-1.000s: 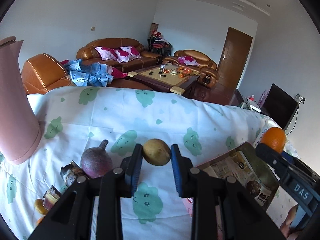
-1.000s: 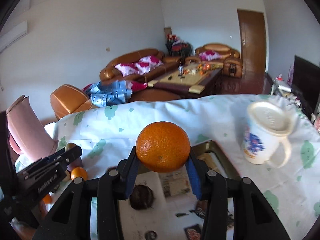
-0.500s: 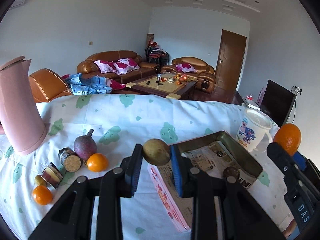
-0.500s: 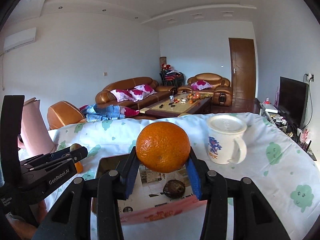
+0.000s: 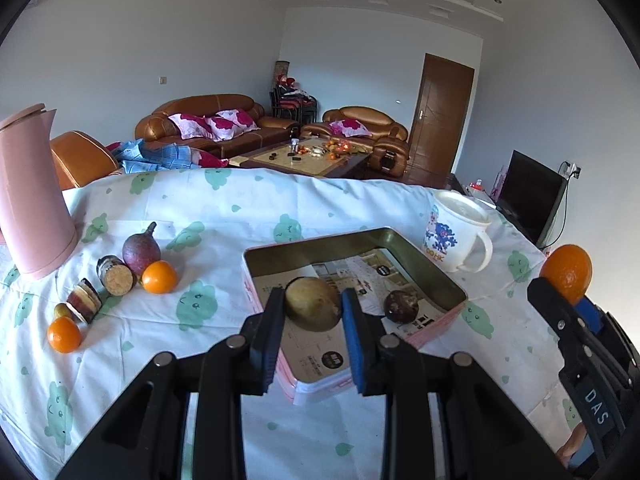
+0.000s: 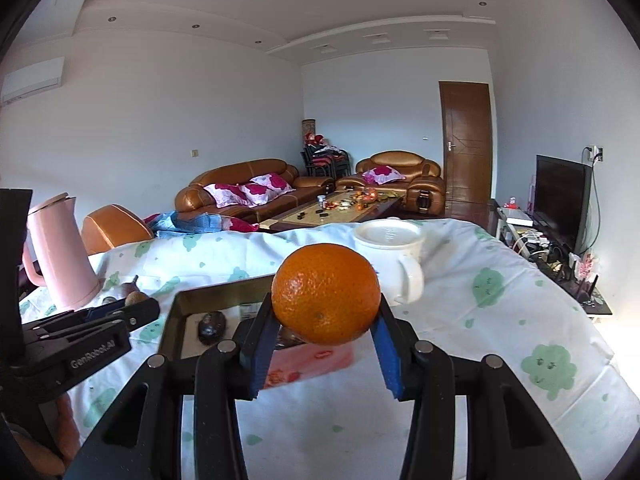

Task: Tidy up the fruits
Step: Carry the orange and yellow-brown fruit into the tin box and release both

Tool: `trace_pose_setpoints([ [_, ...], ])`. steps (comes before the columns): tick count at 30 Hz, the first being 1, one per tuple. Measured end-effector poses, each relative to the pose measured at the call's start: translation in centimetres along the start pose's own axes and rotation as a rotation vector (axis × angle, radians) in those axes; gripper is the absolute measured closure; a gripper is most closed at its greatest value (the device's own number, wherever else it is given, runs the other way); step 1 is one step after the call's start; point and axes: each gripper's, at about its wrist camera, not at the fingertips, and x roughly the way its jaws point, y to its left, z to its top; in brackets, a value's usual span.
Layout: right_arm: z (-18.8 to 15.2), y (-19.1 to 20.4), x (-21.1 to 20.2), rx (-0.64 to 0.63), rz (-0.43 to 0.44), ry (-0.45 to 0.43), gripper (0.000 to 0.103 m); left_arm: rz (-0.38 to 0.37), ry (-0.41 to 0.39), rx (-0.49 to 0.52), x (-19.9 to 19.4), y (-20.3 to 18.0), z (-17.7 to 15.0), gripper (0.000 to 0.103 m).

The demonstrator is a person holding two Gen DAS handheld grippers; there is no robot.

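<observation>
My left gripper (image 5: 313,309) is shut on a yellow-brown fruit (image 5: 311,308) and holds it above the near left part of a metal tin (image 5: 424,270) lined with paper. A dark round fruit (image 5: 401,306) lies inside the tin. My right gripper (image 6: 325,322) is shut on a large orange (image 6: 326,293), held above the tin's near edge (image 6: 178,308); that orange also shows at the right of the left wrist view (image 5: 567,273). On the cloth to the left lie a purple fruit (image 5: 141,249), two small oranges (image 5: 159,277) (image 5: 63,334) and cut pieces (image 5: 116,280).
A pink kettle (image 5: 30,200) stands at the far left of the table. A white lidded mug (image 5: 456,238) stands just right of the tin. The table carries a white cloth with green prints (image 5: 224,208). Sofas and a coffee table lie beyond.
Both grippers have pulled back and risen with their fruits still held. The left gripper now sits over the tin; more of the table and the mug came into view.
</observation>
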Motion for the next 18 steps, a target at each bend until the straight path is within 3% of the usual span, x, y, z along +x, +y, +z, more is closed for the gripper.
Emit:
trace_pose_setpoints([
  [8, 0.9, -1.3, 3.3, -0.005, -0.041, 0.037, 0.056, -0.026, 0.043, 0.064, 2.4, -3.2, -0.2, 0.073],
  [18, 1.6, -0.6, 8.2, 0.011, -0.035, 0.071, 0.056, 0.018, 0.045, 0.110, 6.7, -3.9, 1.9, 0.073],
])
